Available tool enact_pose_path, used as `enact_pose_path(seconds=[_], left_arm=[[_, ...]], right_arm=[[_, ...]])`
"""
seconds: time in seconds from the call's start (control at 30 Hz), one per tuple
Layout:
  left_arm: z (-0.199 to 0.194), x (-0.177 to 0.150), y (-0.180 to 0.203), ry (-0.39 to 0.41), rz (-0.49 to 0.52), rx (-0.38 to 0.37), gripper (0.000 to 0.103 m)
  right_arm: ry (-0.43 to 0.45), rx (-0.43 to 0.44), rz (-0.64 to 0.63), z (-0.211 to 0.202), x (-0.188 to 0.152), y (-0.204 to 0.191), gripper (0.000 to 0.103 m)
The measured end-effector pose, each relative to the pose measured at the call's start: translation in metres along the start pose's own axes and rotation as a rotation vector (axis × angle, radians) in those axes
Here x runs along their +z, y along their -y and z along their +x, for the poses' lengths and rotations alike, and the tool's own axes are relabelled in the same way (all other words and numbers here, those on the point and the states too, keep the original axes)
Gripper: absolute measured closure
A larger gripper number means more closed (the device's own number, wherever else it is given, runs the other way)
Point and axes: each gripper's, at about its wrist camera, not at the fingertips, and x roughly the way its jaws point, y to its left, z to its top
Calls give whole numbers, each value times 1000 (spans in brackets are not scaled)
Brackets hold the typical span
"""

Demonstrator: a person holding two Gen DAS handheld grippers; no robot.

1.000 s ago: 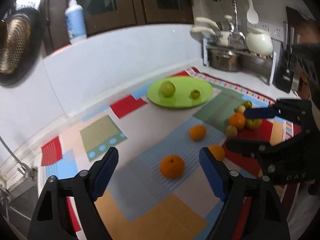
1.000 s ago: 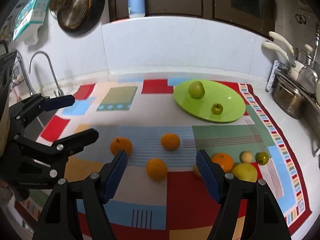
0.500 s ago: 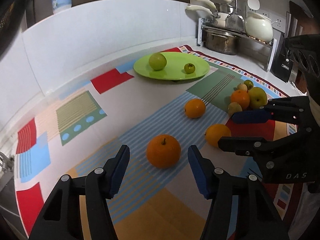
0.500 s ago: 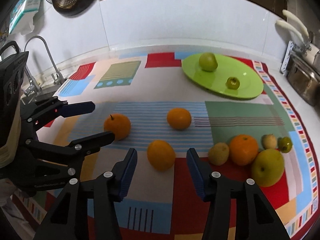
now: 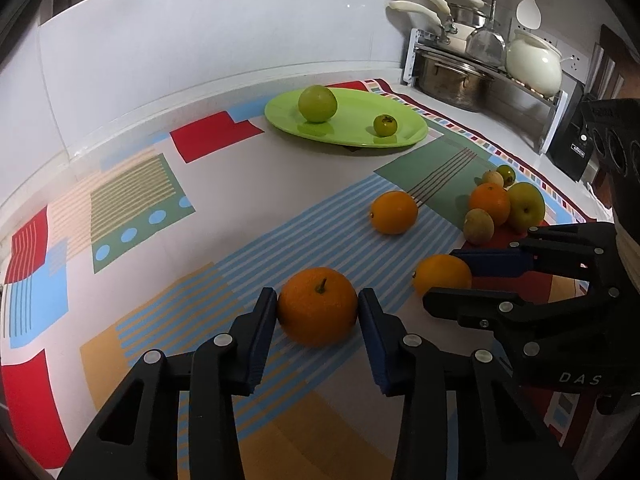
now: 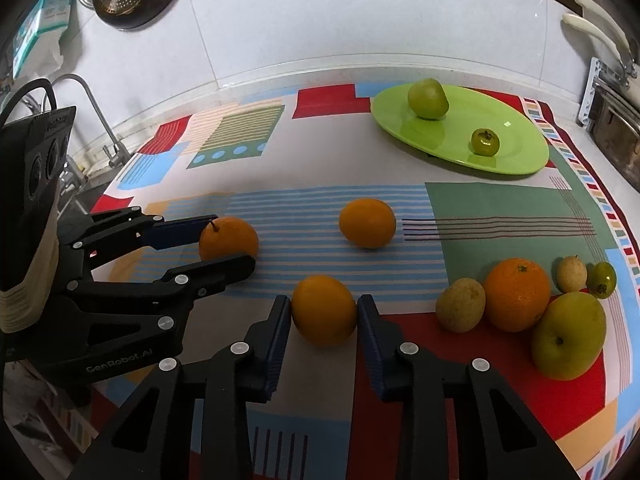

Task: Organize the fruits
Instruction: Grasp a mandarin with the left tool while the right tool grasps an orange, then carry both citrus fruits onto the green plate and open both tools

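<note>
My left gripper [image 5: 317, 309] has closed on a stemmed orange [image 5: 317, 311] resting on the patterned cloth; both pads touch its sides. It also shows in the right wrist view [image 6: 229, 240]. My right gripper [image 6: 323, 312] has closed on a smooth orange [image 6: 323, 311], also on the cloth; it shows in the left wrist view [image 5: 442, 274]. A third orange [image 6: 367, 223] lies beyond them. A green plate [image 6: 516, 148] at the back right holds a green apple [image 6: 427, 98] and a small green fruit [image 6: 485, 142].
A cluster of fruit lies at the right: an orange [image 6: 517, 294], a yellow-green apple [image 6: 568, 342], a tan fruit [image 6: 460, 310] and two small fruits. A pot rack [image 5: 480, 76] stands at the back right, a tap [image 6: 94, 116] and sink at the left.
Both grippers moved down and forward and narrowed their jaws around an orange each, the left on the stemmed one, the right on the smooth one.
</note>
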Motion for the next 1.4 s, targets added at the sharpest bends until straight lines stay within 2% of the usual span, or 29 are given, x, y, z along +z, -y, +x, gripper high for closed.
enact_pose_path(seconds=[0.23,0.63,1.07,1.4], left_arm=[[-7,0,3,-5,-29,17,62],[-41,19,21,79,-76,73,62],[-56,70,56,192,-43,93,62],[-43,130,70,256,-27,102,62]], right_arm=[[23,12,0,-7,0,0,68],[114,19,7,-42,7,9,68],[255,-41,12,-90,35,50,68],[330,-79,-14,-106,75,89,68]])
